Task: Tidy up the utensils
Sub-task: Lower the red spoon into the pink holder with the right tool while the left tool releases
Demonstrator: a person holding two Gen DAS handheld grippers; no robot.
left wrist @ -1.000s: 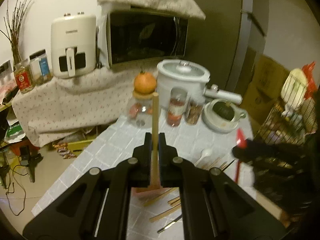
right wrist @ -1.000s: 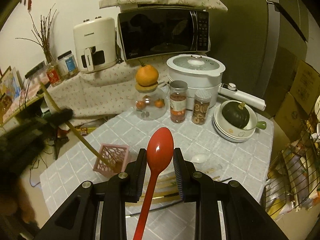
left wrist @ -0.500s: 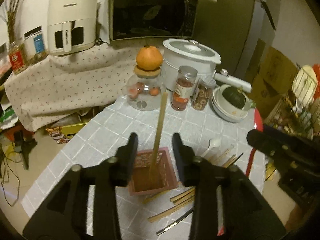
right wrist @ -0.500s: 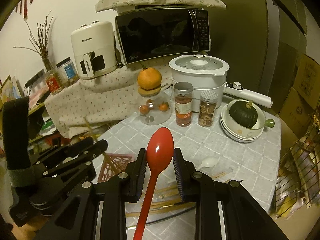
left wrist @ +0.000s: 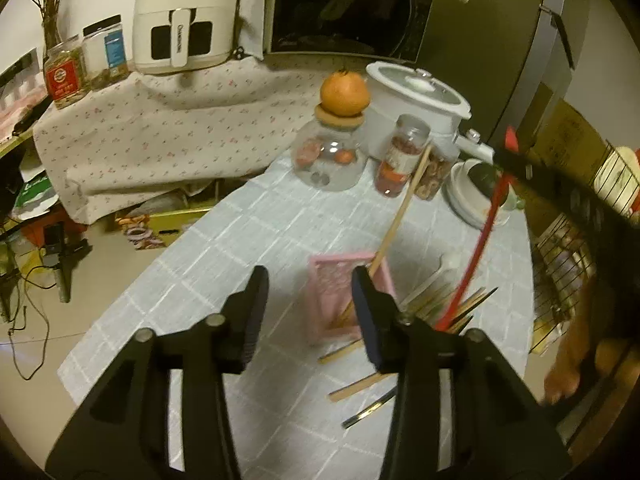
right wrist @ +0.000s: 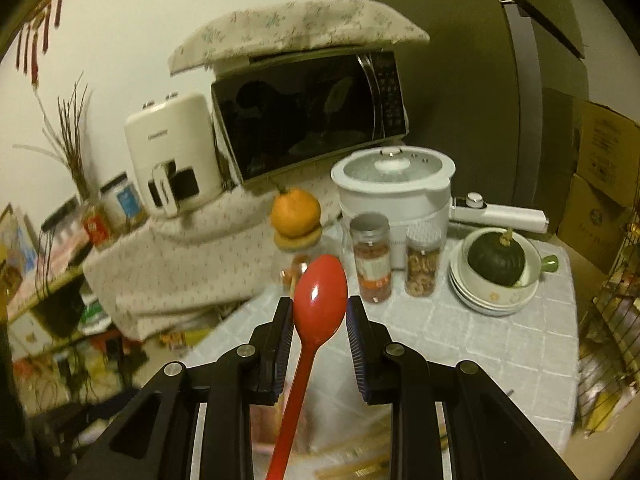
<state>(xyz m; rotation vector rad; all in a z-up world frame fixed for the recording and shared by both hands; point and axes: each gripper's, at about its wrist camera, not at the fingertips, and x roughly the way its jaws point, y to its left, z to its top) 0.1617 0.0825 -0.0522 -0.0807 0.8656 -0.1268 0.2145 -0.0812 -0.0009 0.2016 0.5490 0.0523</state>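
One chopstick (left wrist: 400,216) now inside the pink holder (left wrist: 348,296), leaning against its far rim toward the jars, no longer pinched. Left gripper (left wrist: 308,300) with jaws just spread apart, hanging above the holder, nothing between the pads; earlier clamped on that same stick. Means one utensil delivered, likely several more to go: other chopsticks (left wrist: 440,304) loose on the tabletop (left wrist: 240,240) just beside the holder. Tilted steeply downward, that gripper, over the holder's near edge. Right gripper (right wrist: 320,312) angled more gently, jaws pinching the red spoon (right wrist: 320,296) at the neck below the bowl, handle trailing back. From the left view, spoon handle reaching down toward the loose sticks; probably next for the holder.
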